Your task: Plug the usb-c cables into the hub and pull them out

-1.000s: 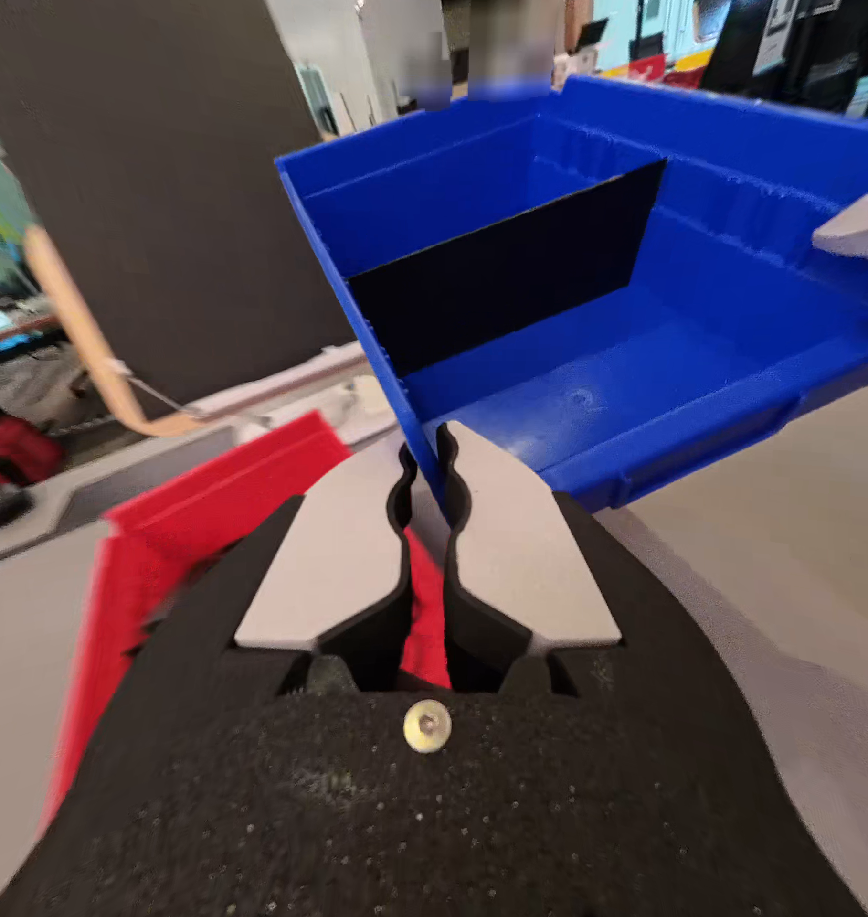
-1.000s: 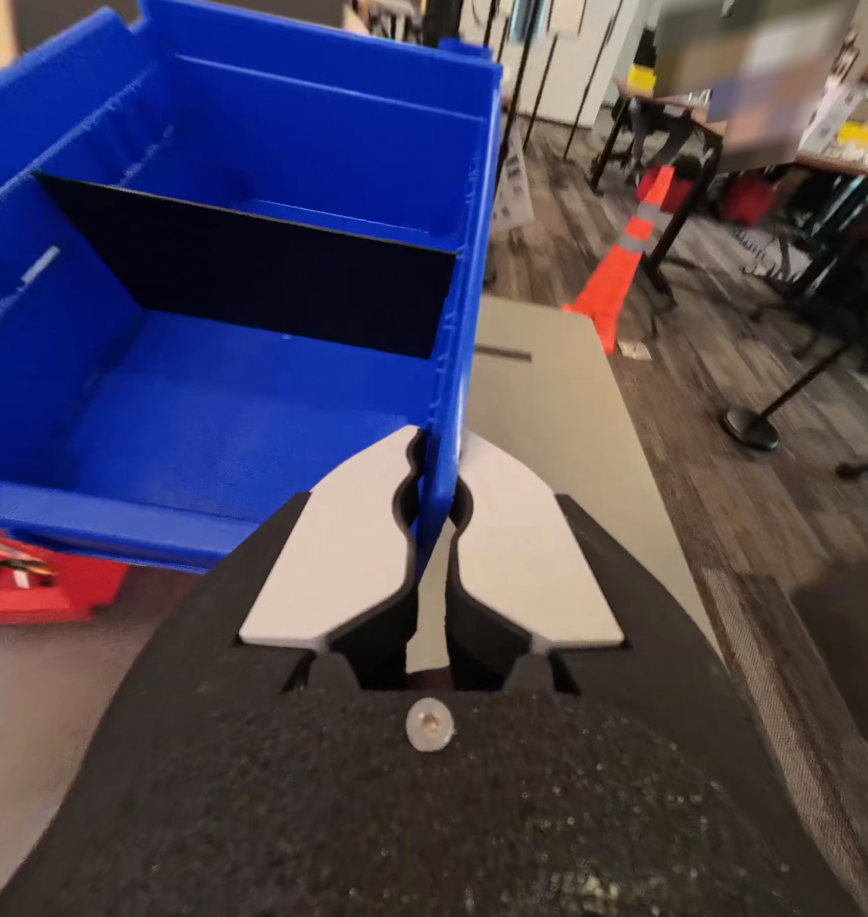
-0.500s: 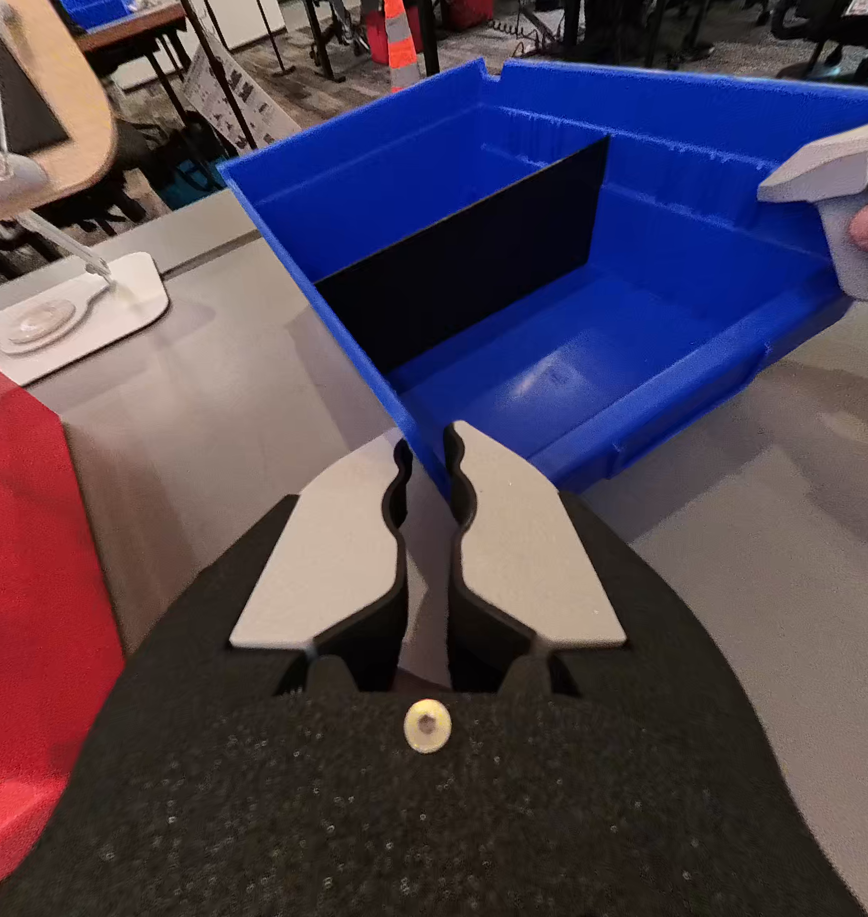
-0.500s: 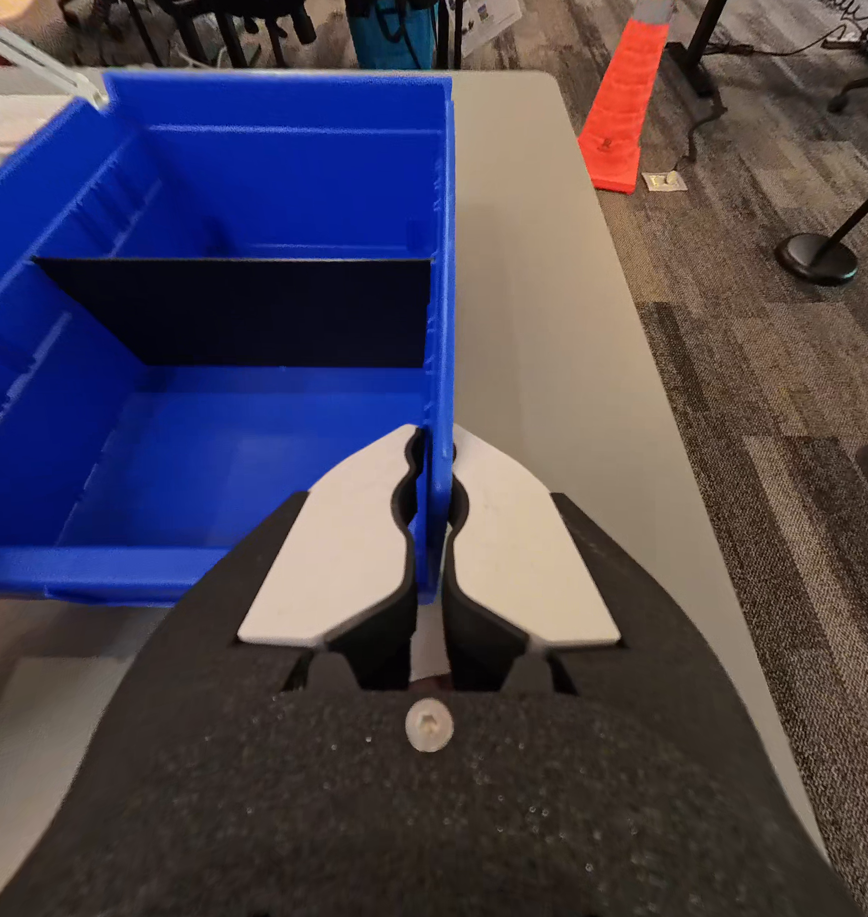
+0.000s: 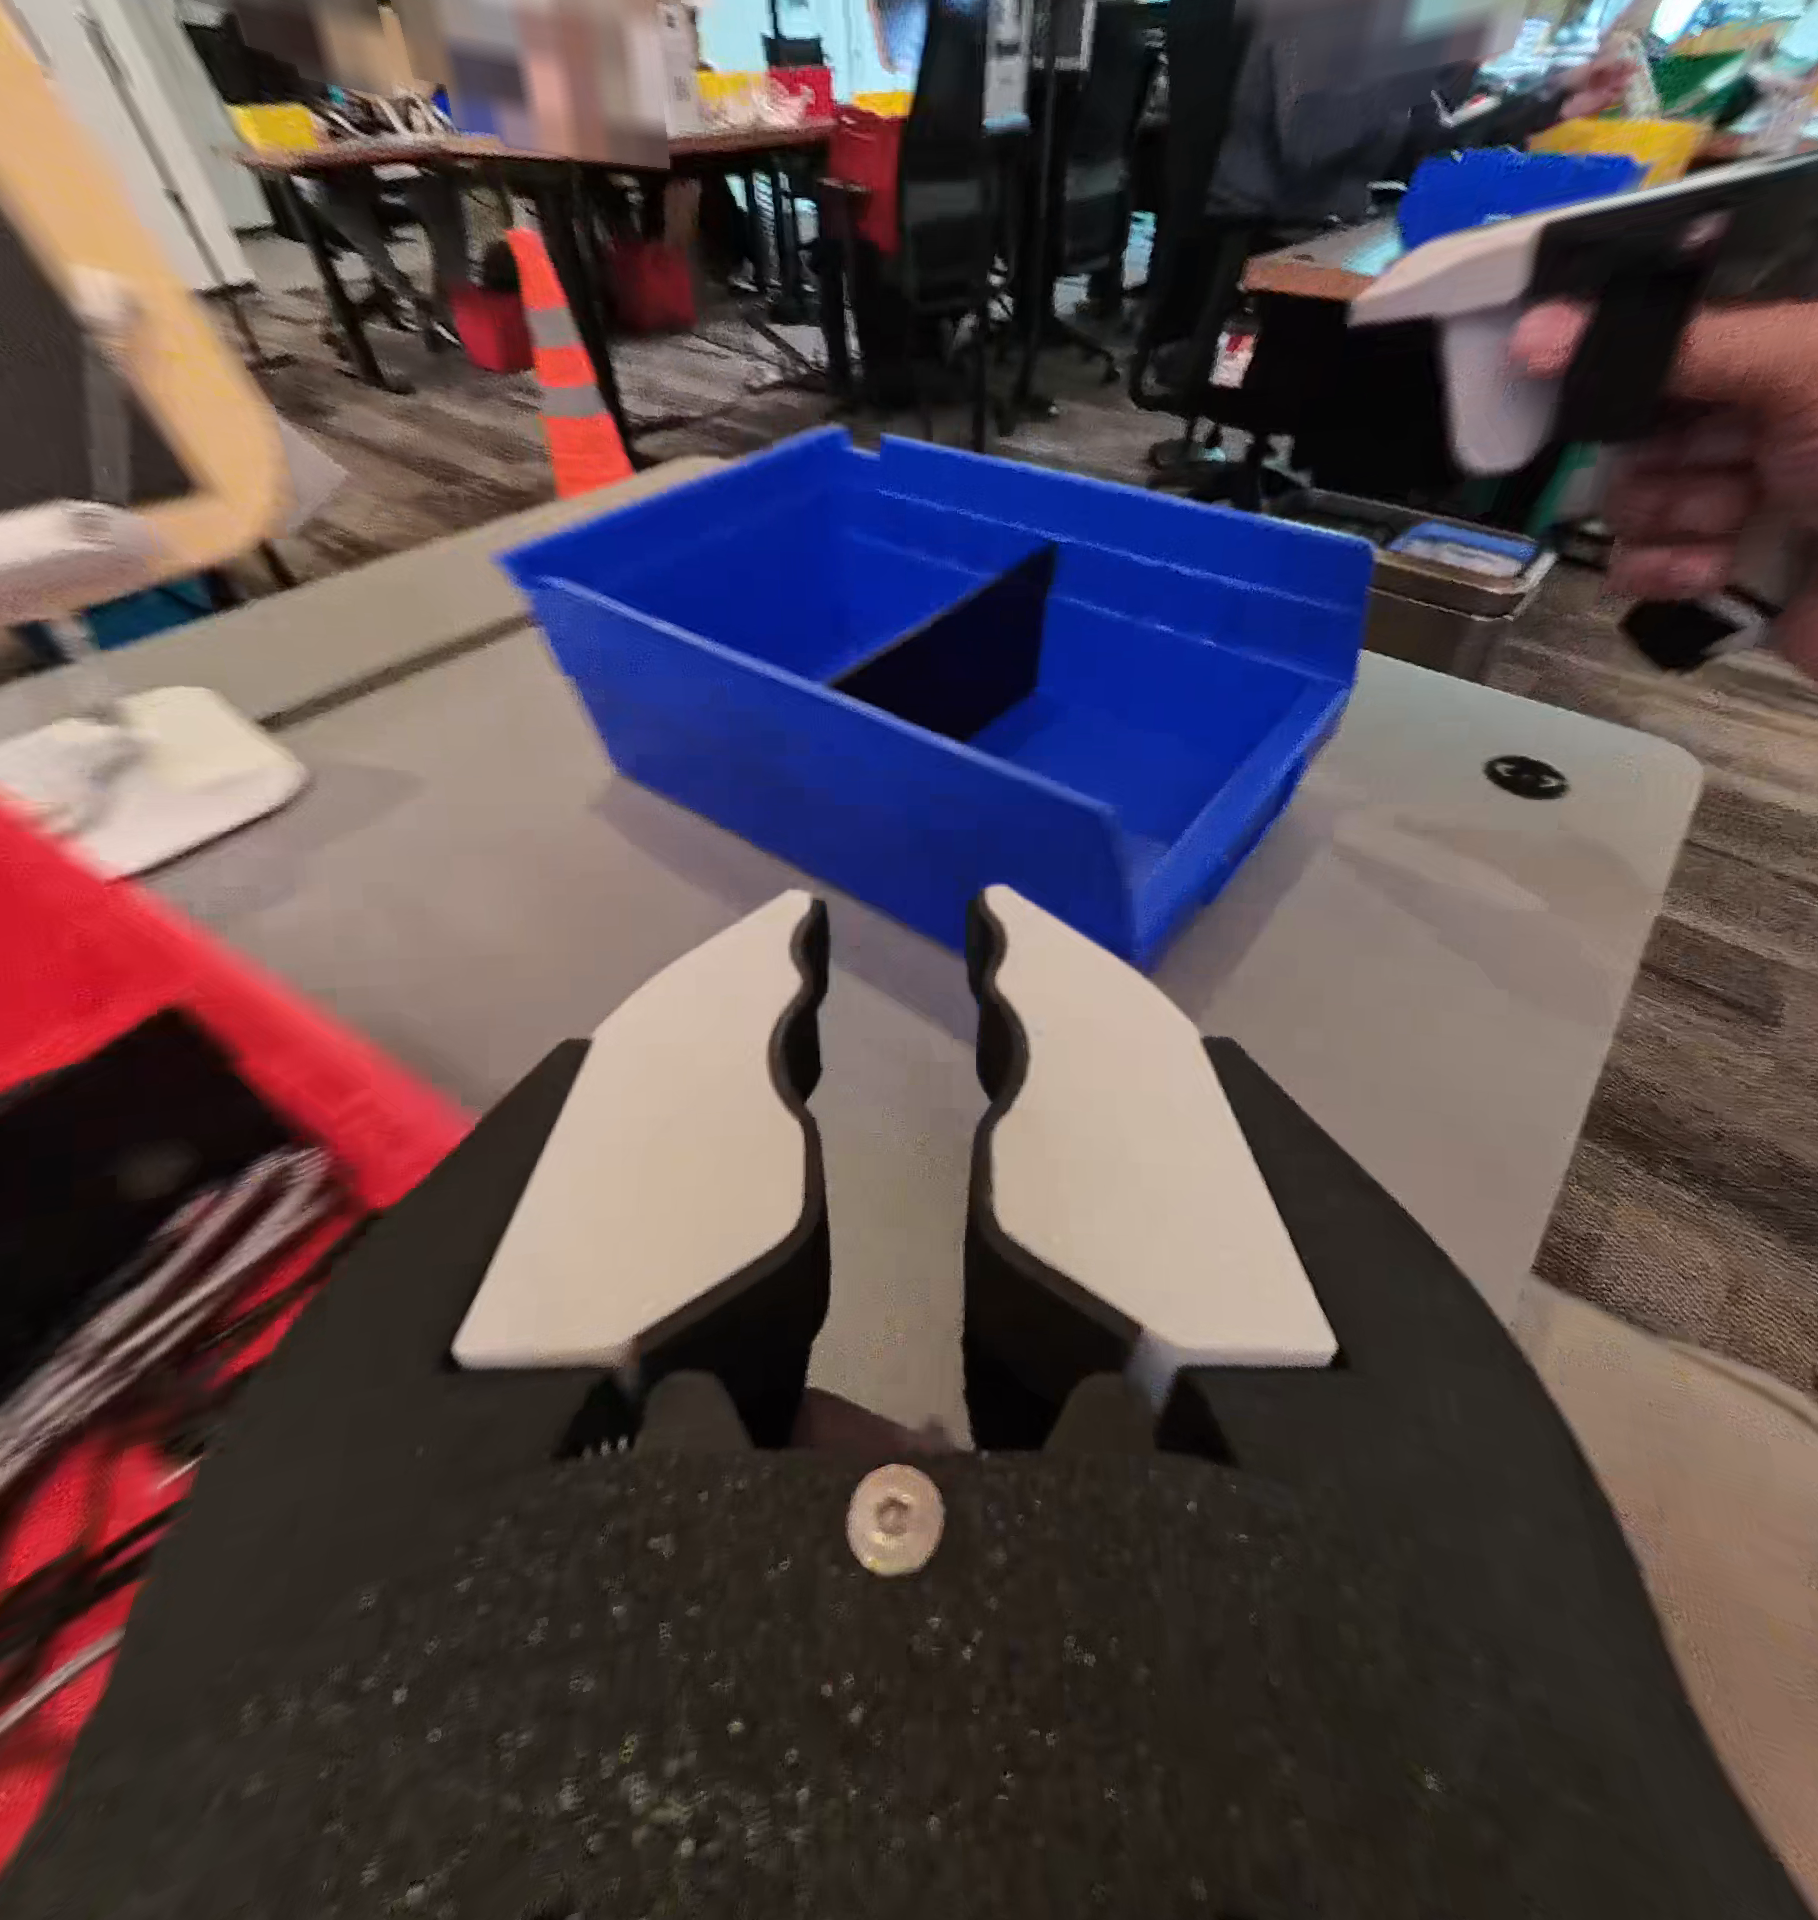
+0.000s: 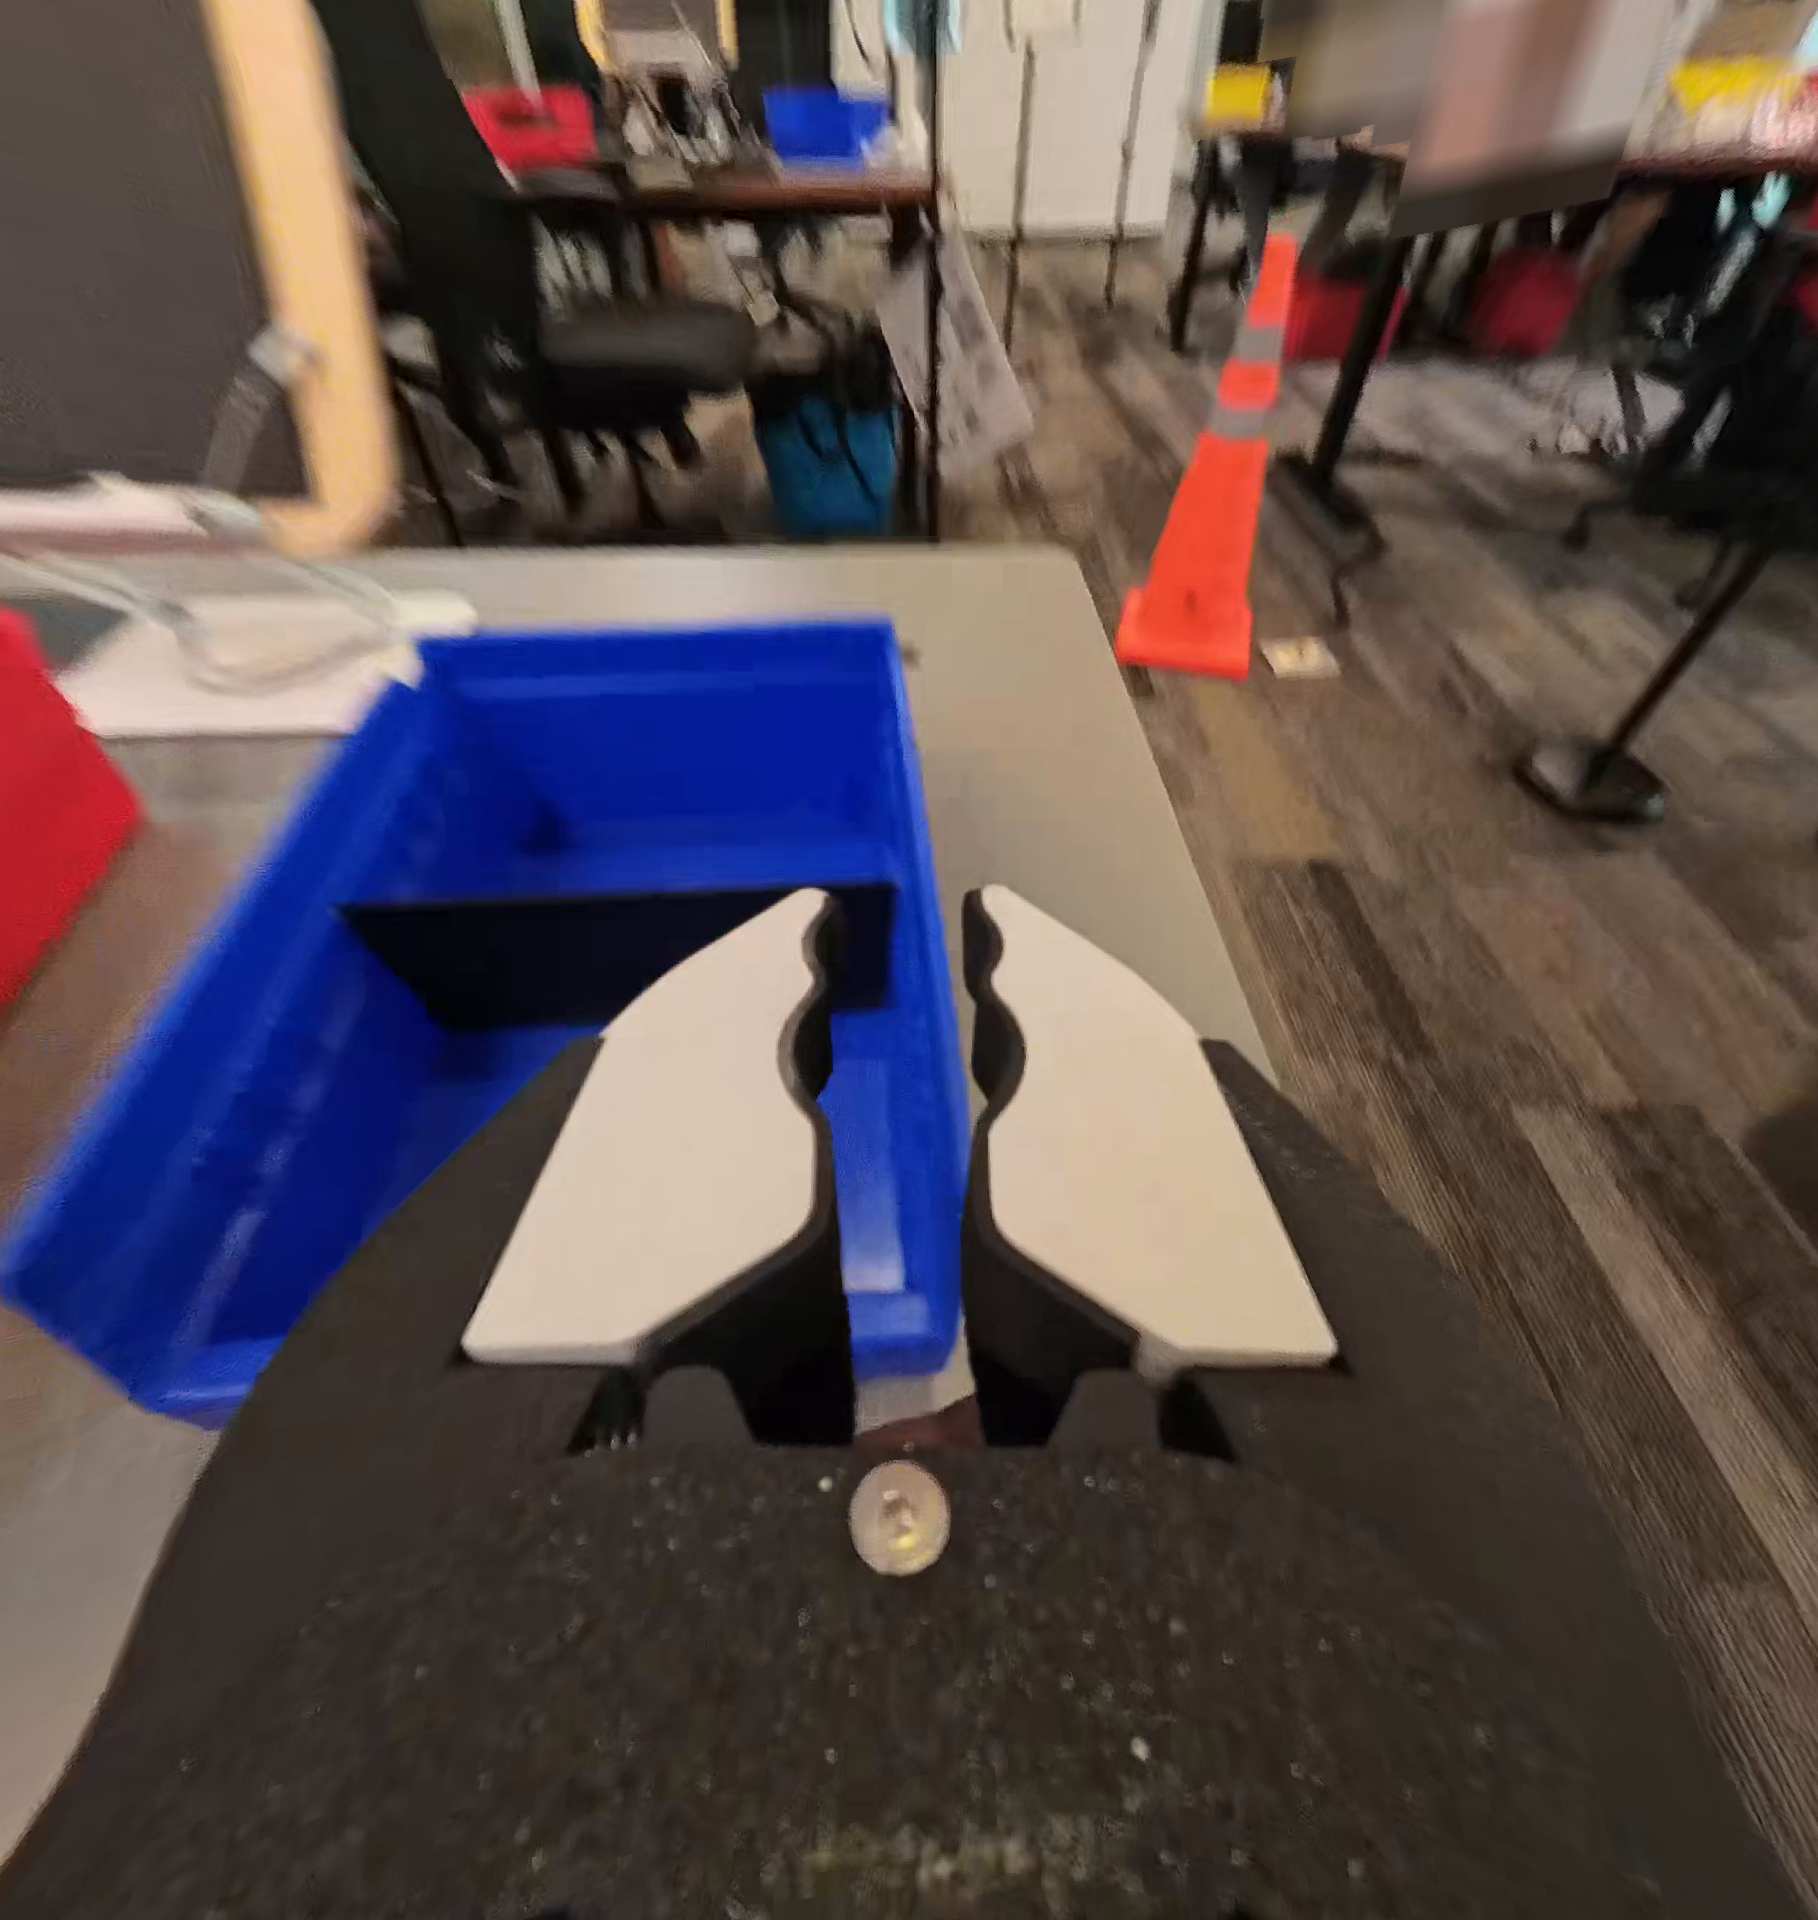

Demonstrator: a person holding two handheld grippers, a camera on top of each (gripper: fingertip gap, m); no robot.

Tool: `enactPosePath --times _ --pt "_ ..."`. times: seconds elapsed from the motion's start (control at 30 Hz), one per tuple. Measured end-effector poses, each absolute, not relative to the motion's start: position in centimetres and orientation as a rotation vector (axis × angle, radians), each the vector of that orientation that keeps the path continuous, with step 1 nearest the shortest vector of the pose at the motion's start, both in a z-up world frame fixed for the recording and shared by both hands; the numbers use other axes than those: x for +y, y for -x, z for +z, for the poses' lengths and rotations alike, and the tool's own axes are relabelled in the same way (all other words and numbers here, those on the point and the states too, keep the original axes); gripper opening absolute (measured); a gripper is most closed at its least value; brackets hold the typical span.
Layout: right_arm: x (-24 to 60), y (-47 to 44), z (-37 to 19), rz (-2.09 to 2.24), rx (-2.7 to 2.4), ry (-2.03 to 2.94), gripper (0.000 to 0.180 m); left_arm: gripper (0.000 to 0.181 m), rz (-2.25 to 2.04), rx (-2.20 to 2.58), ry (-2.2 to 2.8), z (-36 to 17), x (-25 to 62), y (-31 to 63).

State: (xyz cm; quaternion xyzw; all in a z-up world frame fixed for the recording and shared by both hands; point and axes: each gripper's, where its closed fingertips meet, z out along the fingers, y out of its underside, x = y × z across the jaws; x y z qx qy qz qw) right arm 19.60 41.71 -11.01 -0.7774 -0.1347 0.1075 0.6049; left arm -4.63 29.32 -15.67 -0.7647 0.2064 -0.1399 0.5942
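Observation:
A blue bin (image 5: 832, 769) with a black divider (image 5: 946, 665) stands on the grey table (image 5: 1456, 987); both its halves look bare. My left gripper (image 5: 897, 914) is open and empty, drawn back a little from the bin's near corner. My right gripper (image 6: 900, 909) is open and empty, raised above the bin's right wall (image 6: 926, 1039), which shows between the fingers without touching them. It also shows in the left wrist view (image 5: 1487, 312), held high by a hand (image 5: 1767, 457). I see no cable or hub clearly.
A red bin (image 5: 105, 987) with blurred dark contents stands at the left, also in the right wrist view (image 6: 11, 790). A white pad (image 5: 157, 769) lies behind it. An orange cone (image 6: 1211, 520), chairs and desks stand on the floor beyond the table's edge. The left gripper's tips are roughly 30 cm from the right gripper's.
Both grippers were shut on the blue bin's side walls and carried it tilted. The bin now rests flat on the table, and both grippers have opened and pulled away from it.

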Motion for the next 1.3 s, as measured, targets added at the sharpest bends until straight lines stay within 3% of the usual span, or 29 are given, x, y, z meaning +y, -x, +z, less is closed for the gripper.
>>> enactPosePath --times 0.1,0.23,0.37,0.43,0.5,0.6,0.63,0.7,0.73,1.0,1.3 --pt "39.3 -14.2 -6.9 0.364 -0.430 1.677 0.022 0.025 -0.262 0.337 1.752 -13.4 26.9 12.5" --pt "35.2 -2.8 -6.3 0.581 -0.651 1.590 0.024 0.024 -0.112 0.056 1.718 -13.0 22.9 23.5" --pt "30.9 8.6 -12.5 0.880 -0.815 1.731 0.043 0.026 0.117 0.028 1.671 -14.2 20.0 28.7" --pt "30.4 11.6 -16.6 0.838 -0.799 1.862 0.059 0.041 0.149 0.030 1.812 -17.0 20.2 29.6" --pt "30.9 12.6 -20.3 0.673 -0.767 1.969 0.057 0.046 0.075 -0.005 1.940 -20.0 20.5 29.5" --pt "31.7 12.8 -23.2 0.487 -0.690 2.041 0.048 0.041 0.021 -0.073 2.042 -22.4 21.1 29.8" --pt "31.5 13.2 -23.5 0.489 -0.677 2.041 0.042 0.035 0.020 -0.090 2.046 -22.6 21.4 30.1" --pt "30.8 14.2 -23.6 0.522 -0.676 2.026 0.008 0.024 0.027 -0.104 2.052 -22.8 22.1 30.6" --pt "30.8 14.2 -23.6 0.476 -0.662 2.015 0.005 0.015 0.062 -0.115 2.059 -22.9 22.4 31.2" --pt "28.6 16.8 -22.5 0.303 -0.576 1.943 0.003 0.003 0.164 -0.161 2.069 -22.2 21.7 34.9" --pt "25.1 29.8 -19.9 0.348 -0.667 1.867 0.005 0.003 0.202 -0.225 2.037 -20.5 17.4 47.6"
